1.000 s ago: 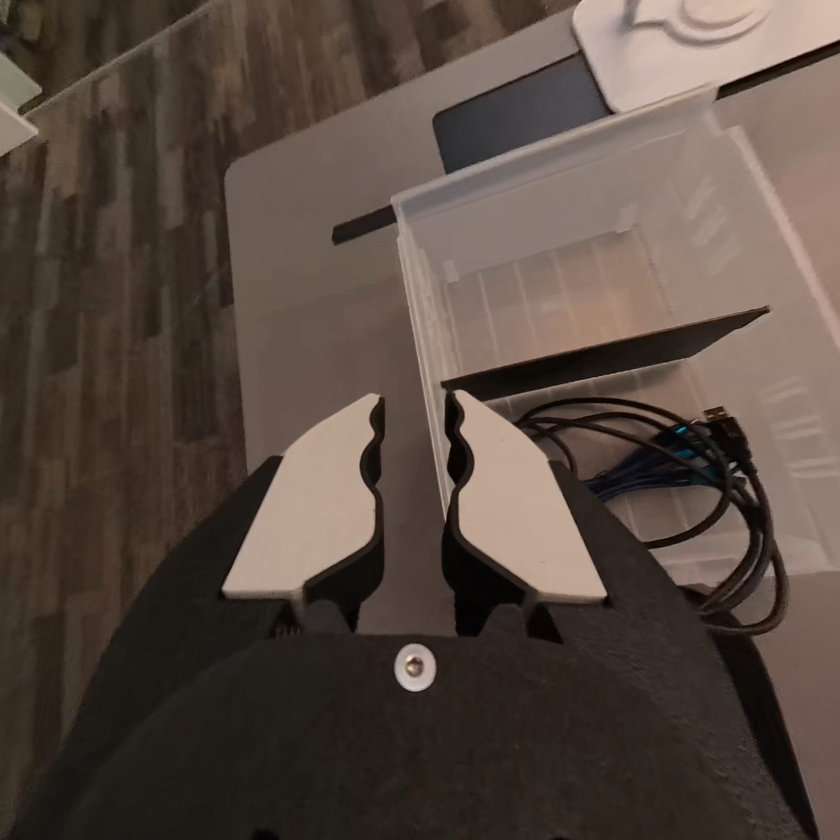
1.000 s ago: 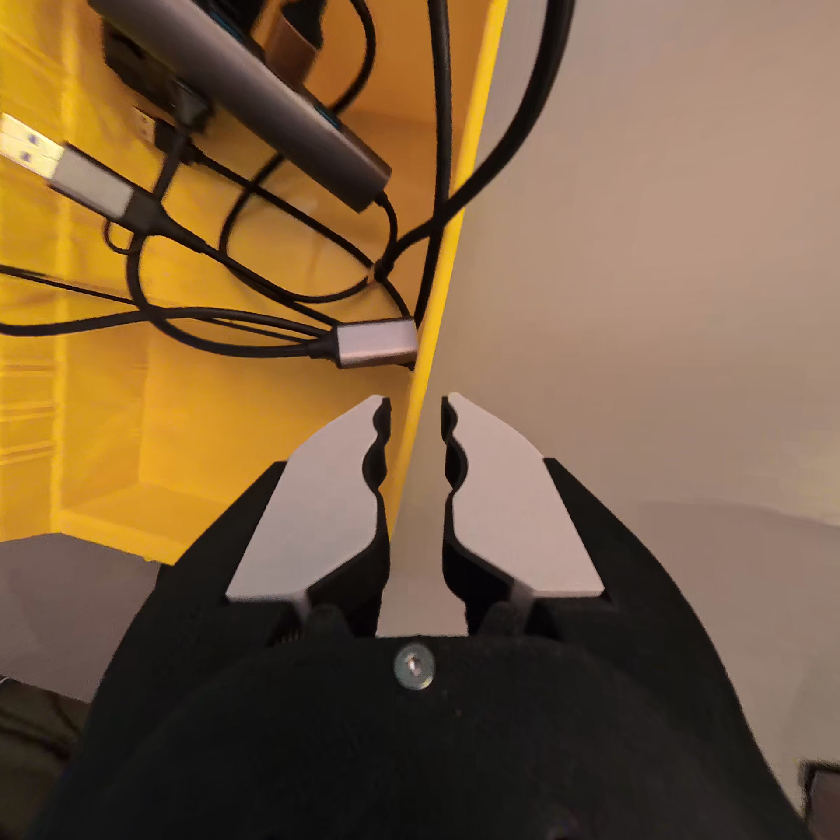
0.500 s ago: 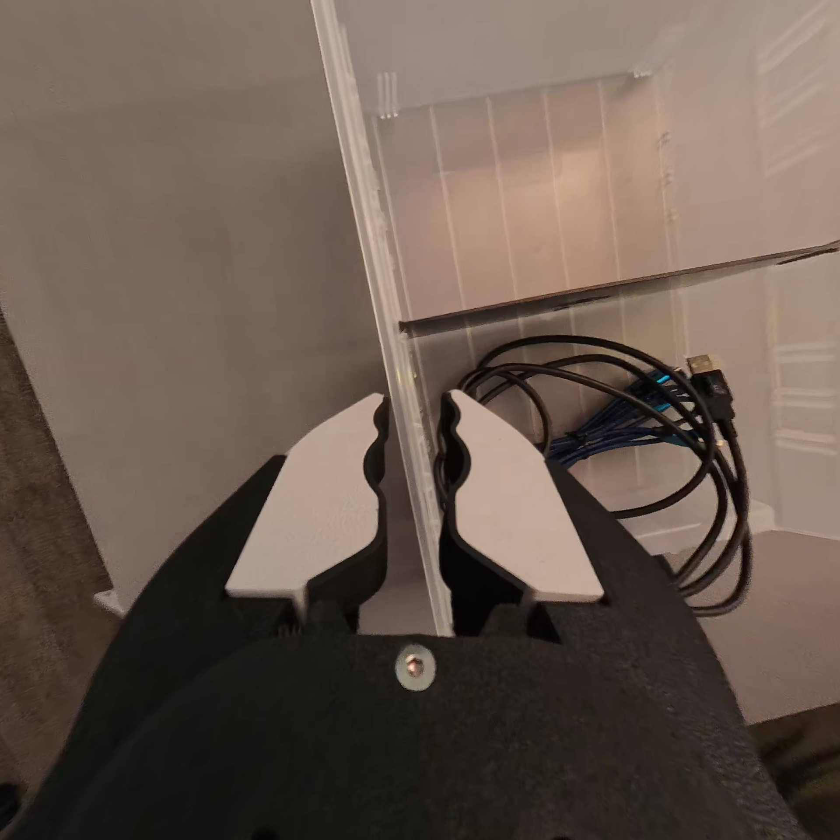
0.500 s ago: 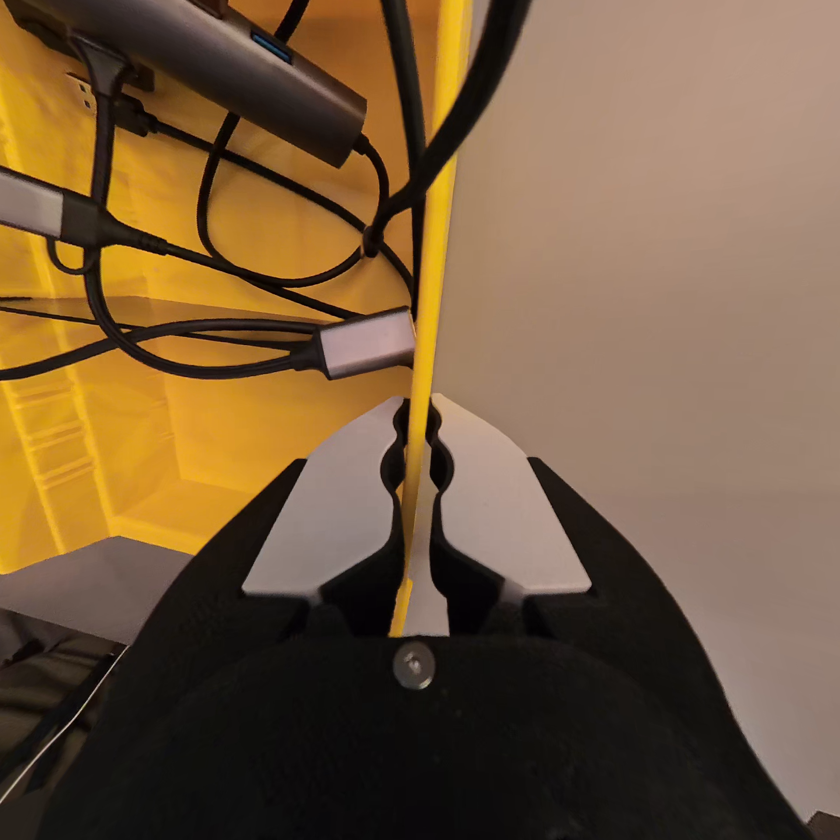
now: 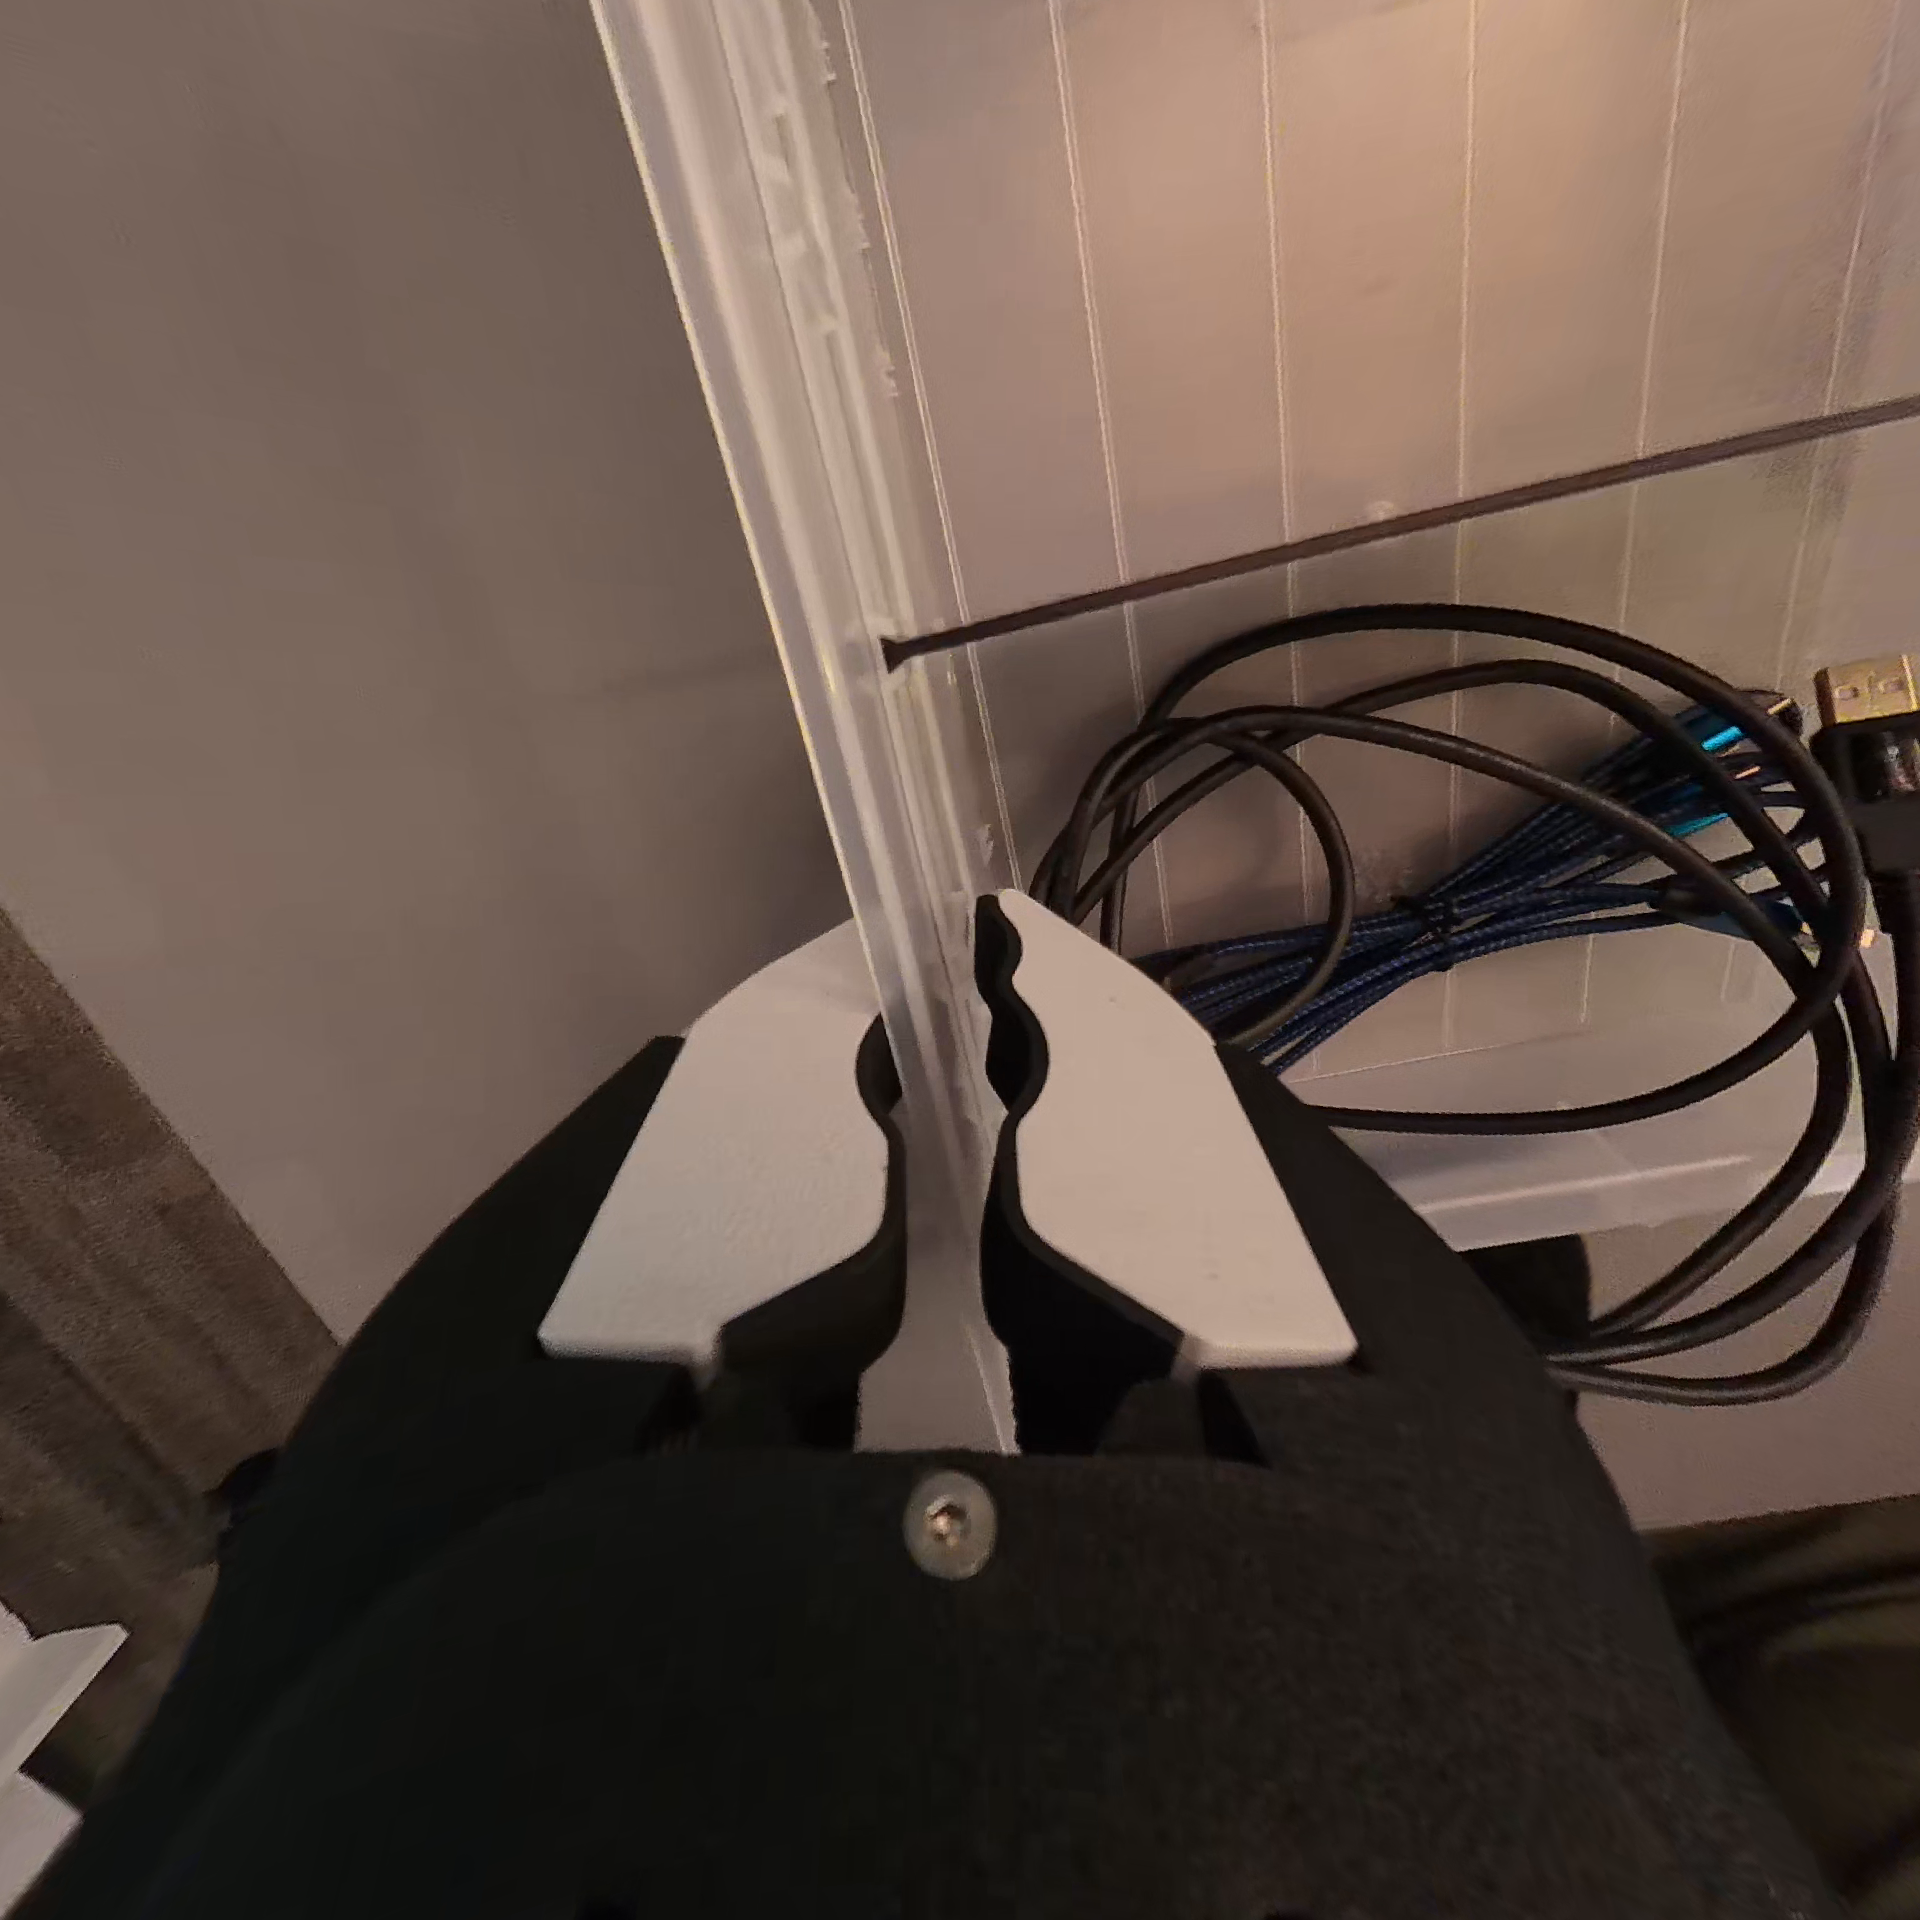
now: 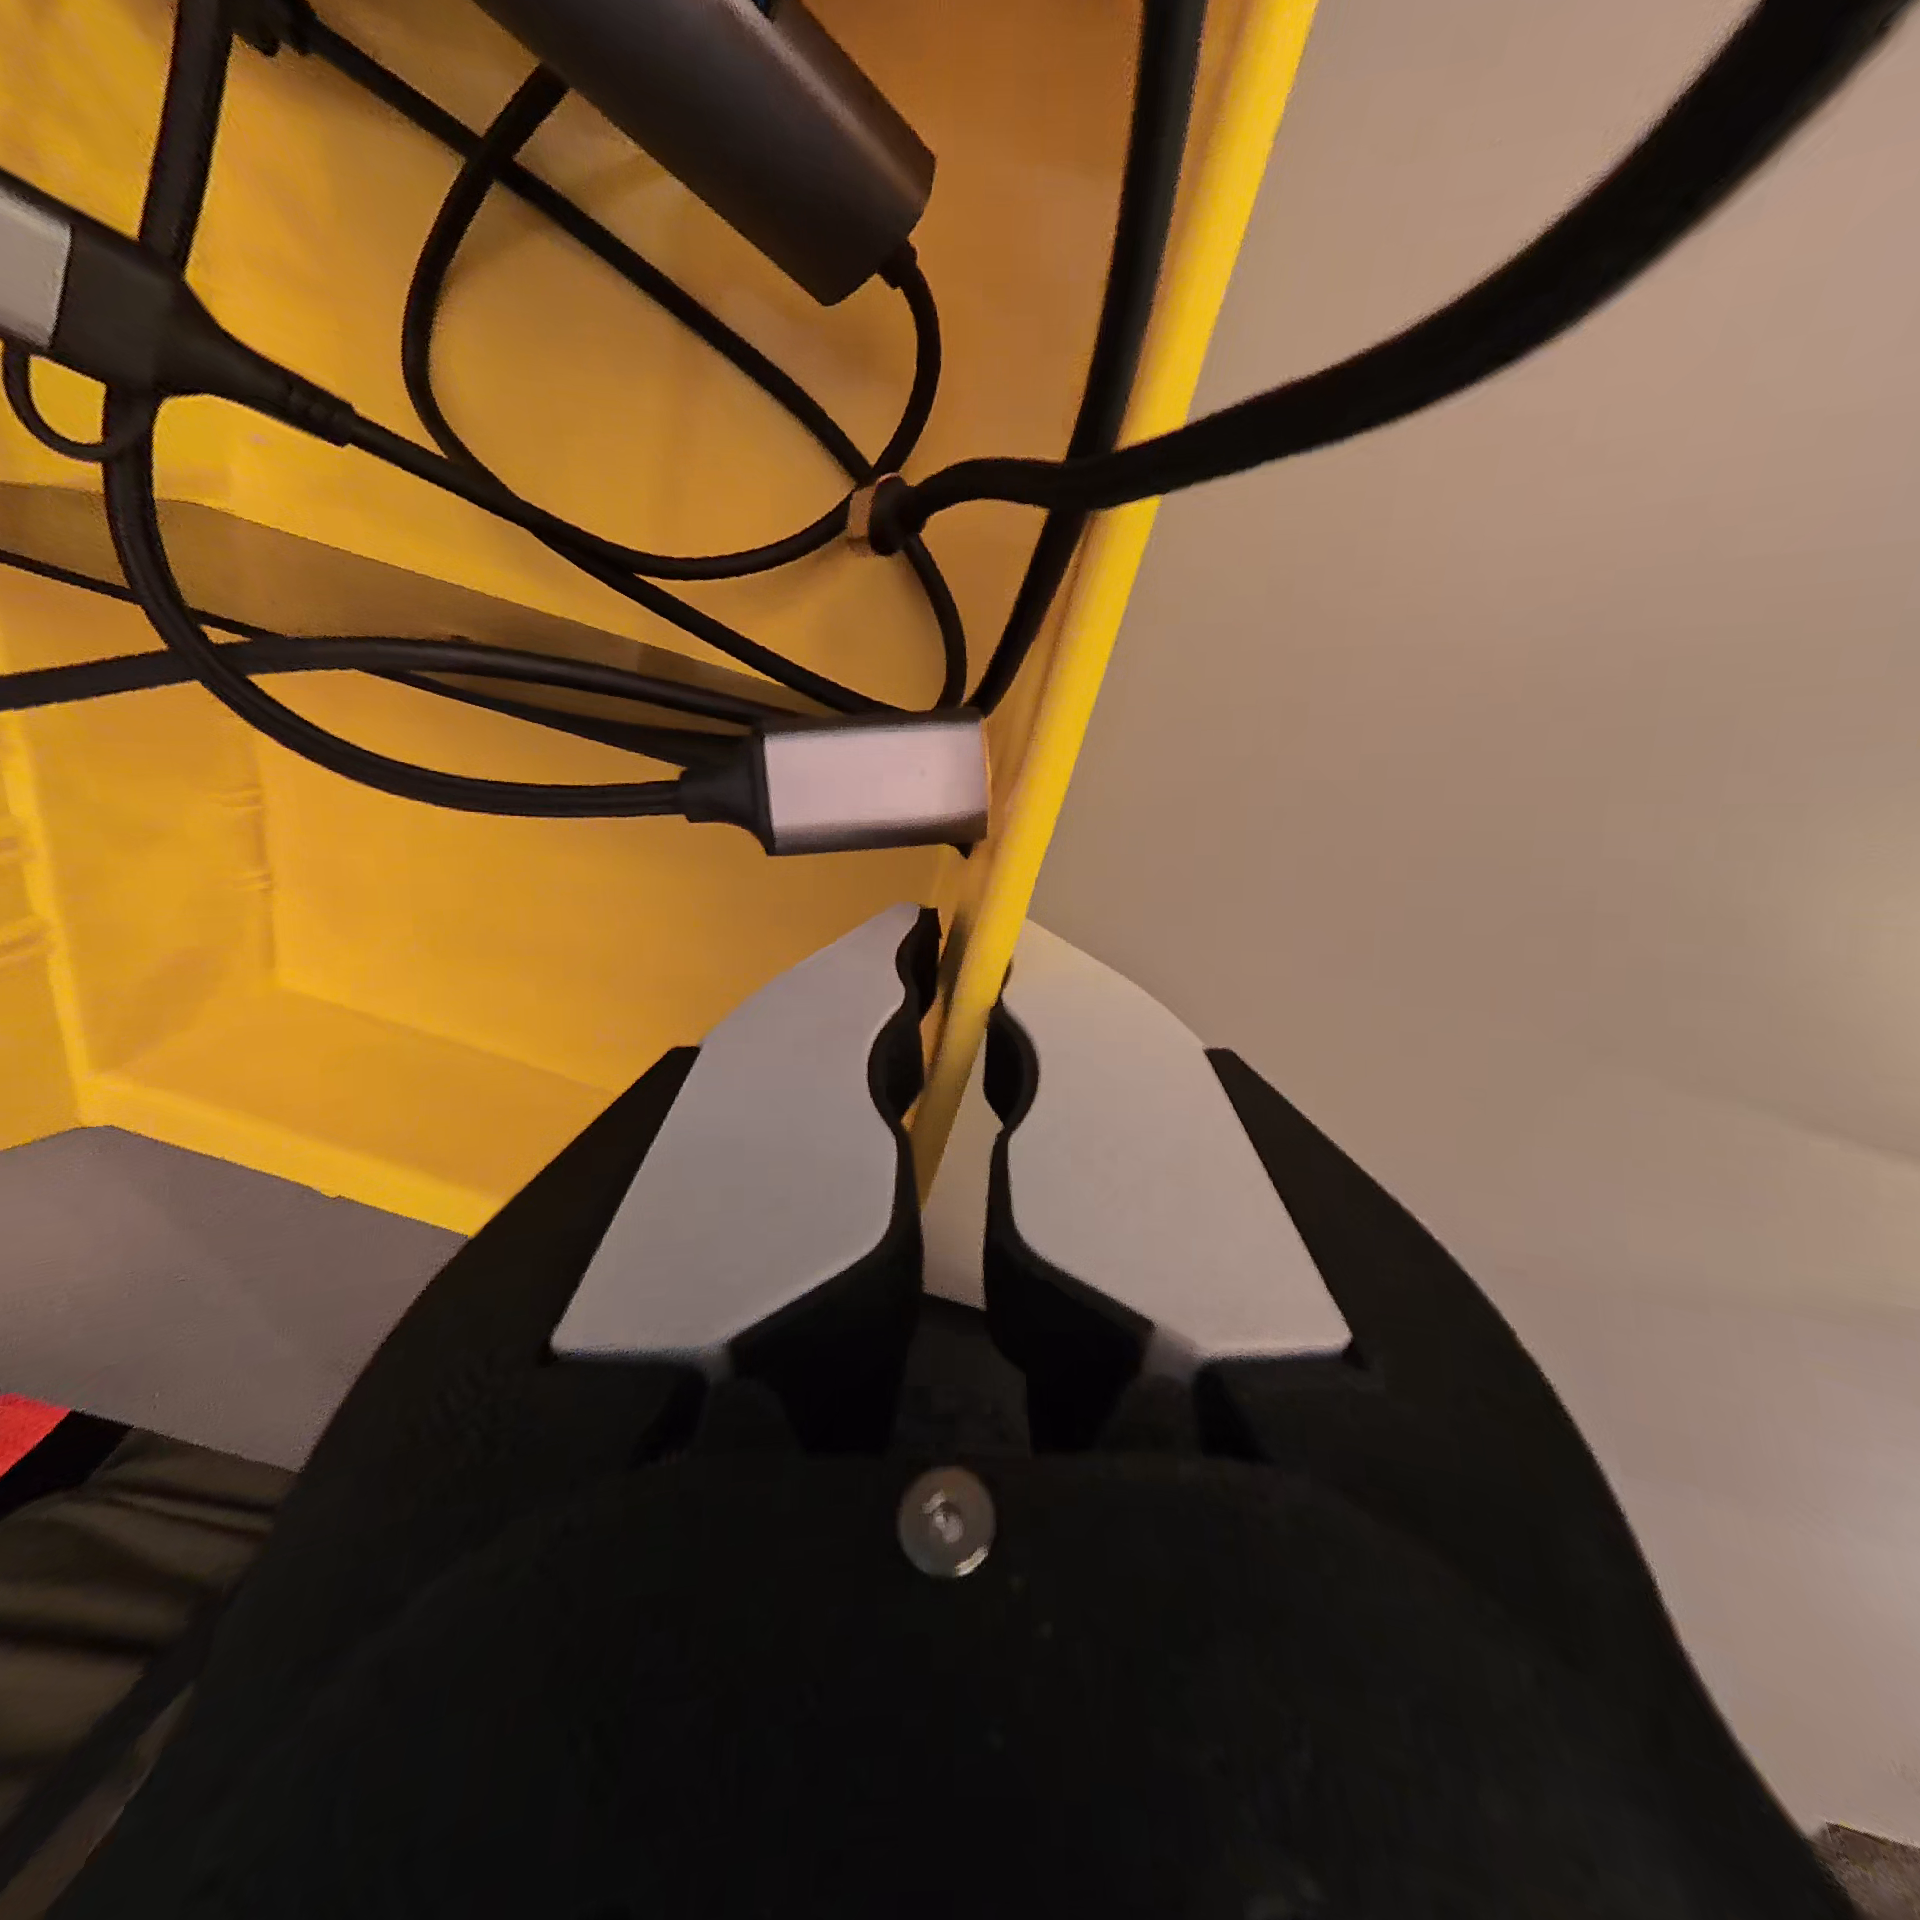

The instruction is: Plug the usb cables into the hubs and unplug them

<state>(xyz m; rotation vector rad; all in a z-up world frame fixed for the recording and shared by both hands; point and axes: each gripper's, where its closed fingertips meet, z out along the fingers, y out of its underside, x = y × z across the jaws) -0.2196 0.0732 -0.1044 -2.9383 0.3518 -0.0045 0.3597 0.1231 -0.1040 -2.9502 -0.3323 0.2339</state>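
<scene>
1. Left gripper (image 5: 930, 940): jaws nearly closed on the side wall of the clear bin (image 5: 831, 436). One finger sits outside the wall, the other inside. The wall runs straight ahead between them.
2. Inside that bin, ahead and right of the left gripper: a loose coil of black cables (image 5: 1455, 831) over a tied bundle of blue braided cables (image 5: 1538, 914). A gold USB plug (image 5: 1865, 696) sticks up at the far right. A thin dark divider (image 5: 1351, 551) crosses the bin beyond the coil.
3. Right gripper (image 6: 961, 935): jaws pinched on the yellow bin's rim (image 6: 1122, 665). The rim passes between the fingers and runs ahead.
4. Just ahead-left of the right gripper, inside the yellow bin: a silver connector block (image 6: 873, 779) with several black leads, touching or nearly touching the wall. Farther ahead-left: a long grey hub (image 6: 748, 135). A second silver plug (image 6: 31, 270) sits at the far left edge. One thick black cable (image 6: 1455, 343) drapes over the rim to the right.
5. Handling, my read: the cables are light and floppy and will snag each other. Grab the rigid plug housing, not the cord. The hub is light and likely to slide, so pin its body with one gripper while the other pushes the plug in square.
6. No cable or hub is held yet; both grippers hold bin walls only.
</scene>
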